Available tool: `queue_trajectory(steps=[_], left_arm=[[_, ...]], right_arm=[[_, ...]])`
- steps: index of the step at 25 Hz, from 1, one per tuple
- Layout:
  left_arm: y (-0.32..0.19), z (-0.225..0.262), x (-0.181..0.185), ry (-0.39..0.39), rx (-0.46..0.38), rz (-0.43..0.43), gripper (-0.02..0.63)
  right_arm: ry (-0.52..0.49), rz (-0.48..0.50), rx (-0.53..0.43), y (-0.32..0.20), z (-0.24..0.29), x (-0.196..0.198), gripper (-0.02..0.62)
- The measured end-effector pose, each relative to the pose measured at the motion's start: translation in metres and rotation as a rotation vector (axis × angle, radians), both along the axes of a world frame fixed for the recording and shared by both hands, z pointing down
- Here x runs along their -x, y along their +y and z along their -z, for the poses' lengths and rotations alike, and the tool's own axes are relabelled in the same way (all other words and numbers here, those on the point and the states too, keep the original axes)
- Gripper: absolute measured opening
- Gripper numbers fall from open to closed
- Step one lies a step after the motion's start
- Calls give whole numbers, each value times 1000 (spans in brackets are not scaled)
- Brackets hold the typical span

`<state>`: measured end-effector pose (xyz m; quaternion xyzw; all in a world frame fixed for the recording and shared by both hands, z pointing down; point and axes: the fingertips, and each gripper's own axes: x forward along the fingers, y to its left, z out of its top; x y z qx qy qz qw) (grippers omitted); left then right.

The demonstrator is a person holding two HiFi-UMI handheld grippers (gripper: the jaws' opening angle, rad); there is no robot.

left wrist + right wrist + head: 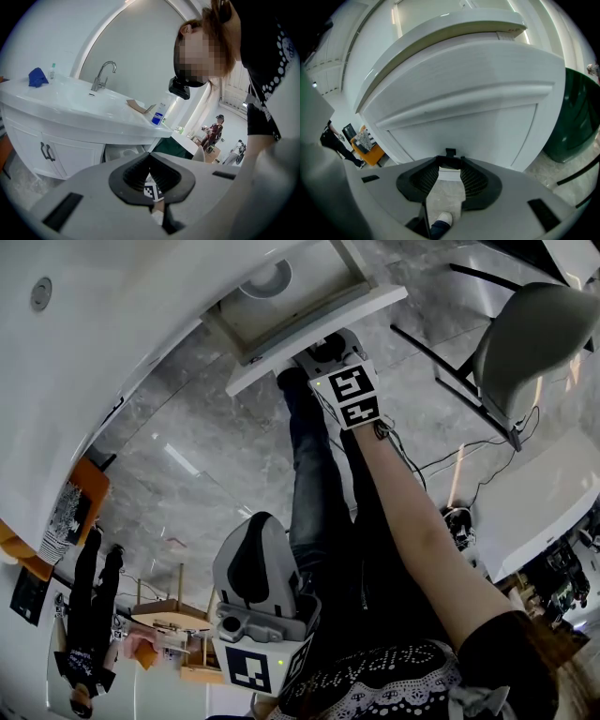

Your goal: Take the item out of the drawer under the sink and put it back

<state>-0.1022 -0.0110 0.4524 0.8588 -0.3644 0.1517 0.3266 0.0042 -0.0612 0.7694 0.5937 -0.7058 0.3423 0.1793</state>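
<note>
The drawer (281, 310) under the sink stands pulled out, and a white round item (267, 279) lies inside it. My right gripper (323, 351) reaches to the drawer's white front panel (464, 117). Its jaws stand wide apart, nothing is pressed between the pads, and a small black handle (450, 152) sits just past the tips of the right gripper (450, 161). My left gripper (255, 521) hangs back near the person's body, with its tips together and nothing in them. In the left gripper view the left gripper (150, 157) points at the open drawer (123, 151) below the basin.
The white sink counter (70, 105) carries a faucet (102, 75), a blue cloth (37, 77) and a blue-labelled bottle (159, 115). Cabinet doors (47, 152) are left of the drawer. A dark green object (576, 122) stands right of it. A chair (534, 343) and floor cables (459, 456) lie nearby.
</note>
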Motion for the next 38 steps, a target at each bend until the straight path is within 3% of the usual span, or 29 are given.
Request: queue_trajectory(steps=[24,33,38], left_arm=[[-9,1,-1,25,9,-12,3],[-13,10,-3,56,-5,-10,3],[-16,20,-4,76,-34,-7,3]], right_arm=[[3,29,17,-1,1,1,149],[27,33,-19,11,31,-8,147],[65,45,-47,16,53,-15,42]])
